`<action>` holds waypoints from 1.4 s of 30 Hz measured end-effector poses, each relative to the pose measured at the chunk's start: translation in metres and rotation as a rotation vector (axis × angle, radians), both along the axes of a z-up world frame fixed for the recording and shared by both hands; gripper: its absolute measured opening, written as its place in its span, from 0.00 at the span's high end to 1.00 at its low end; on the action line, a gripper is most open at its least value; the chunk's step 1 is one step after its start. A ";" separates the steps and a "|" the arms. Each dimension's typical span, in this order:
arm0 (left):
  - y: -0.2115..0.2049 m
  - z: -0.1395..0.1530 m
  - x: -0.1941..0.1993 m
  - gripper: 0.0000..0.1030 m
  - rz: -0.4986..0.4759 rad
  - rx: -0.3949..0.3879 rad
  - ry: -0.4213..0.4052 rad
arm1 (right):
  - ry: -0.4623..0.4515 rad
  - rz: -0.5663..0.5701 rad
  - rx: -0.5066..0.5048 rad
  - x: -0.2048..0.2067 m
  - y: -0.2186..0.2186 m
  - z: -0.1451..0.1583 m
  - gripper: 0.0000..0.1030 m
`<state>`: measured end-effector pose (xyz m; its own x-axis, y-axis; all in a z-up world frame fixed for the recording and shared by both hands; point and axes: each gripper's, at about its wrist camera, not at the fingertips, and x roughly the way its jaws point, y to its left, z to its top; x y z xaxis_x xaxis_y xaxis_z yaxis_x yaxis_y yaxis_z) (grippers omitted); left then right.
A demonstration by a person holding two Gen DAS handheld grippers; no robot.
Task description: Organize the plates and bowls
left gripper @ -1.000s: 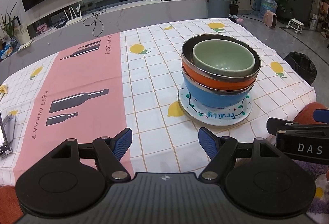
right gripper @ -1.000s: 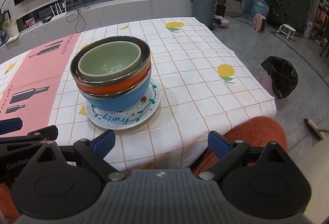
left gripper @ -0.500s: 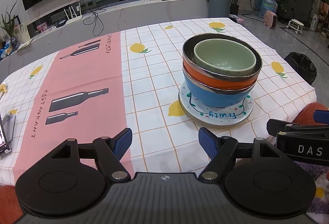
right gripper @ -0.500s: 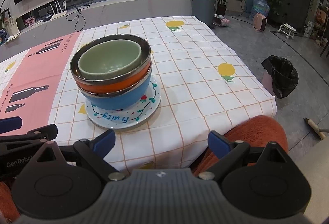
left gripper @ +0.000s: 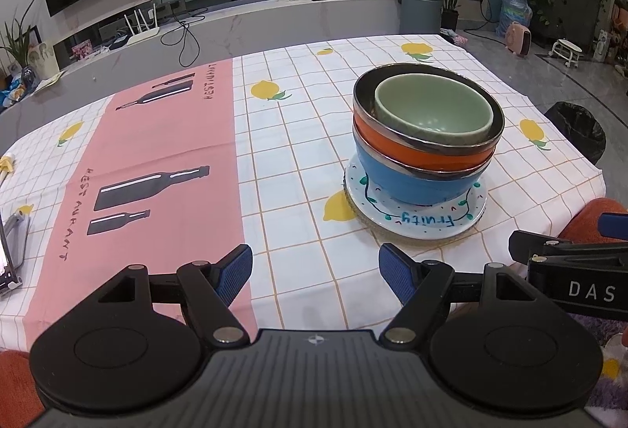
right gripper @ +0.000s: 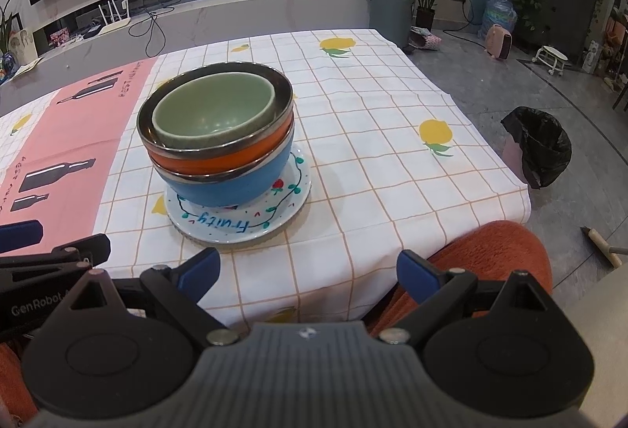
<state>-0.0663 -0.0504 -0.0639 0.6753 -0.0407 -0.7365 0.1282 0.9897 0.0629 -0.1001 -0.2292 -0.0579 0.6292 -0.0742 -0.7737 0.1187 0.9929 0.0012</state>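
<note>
A green bowl (left gripper: 431,112) sits nested in an orange bowl (left gripper: 412,151), which sits in a blue bowl (left gripper: 408,184). The stack stands on a white "Fruity" plate (left gripper: 424,222) on the table. It also shows in the right wrist view: green bowl (right gripper: 212,112), orange bowl (right gripper: 227,157), blue bowl (right gripper: 231,188), plate (right gripper: 235,225). My left gripper (left gripper: 314,273) is open and empty, near the table's front edge, left of the stack. My right gripper (right gripper: 308,273) is open and empty, in front of the stack and to its right.
The tablecloth (left gripper: 274,137) is checked with lemons and a pink strip. A phone-like device (left gripper: 10,251) lies at the left edge. An orange chair (right gripper: 494,255) stands under my right gripper. A black bin (right gripper: 539,149) stands on the floor to the right.
Both grippers have drifted very slightly; the stack sits a touch further right in the left wrist view. Nothing was taken hold of or let go.
</note>
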 end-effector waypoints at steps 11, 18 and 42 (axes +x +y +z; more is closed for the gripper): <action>0.002 0.001 -0.001 0.16 0.003 -0.009 -0.007 | 0.002 0.003 -0.003 0.000 0.001 -0.001 0.08; 0.001 0.001 -0.002 0.16 -0.001 -0.009 -0.011 | 0.005 0.003 -0.002 0.000 0.001 -0.001 0.08; 0.004 0.003 -0.003 0.16 0.008 -0.023 -0.022 | 0.013 0.020 -0.005 0.001 0.006 -0.001 0.08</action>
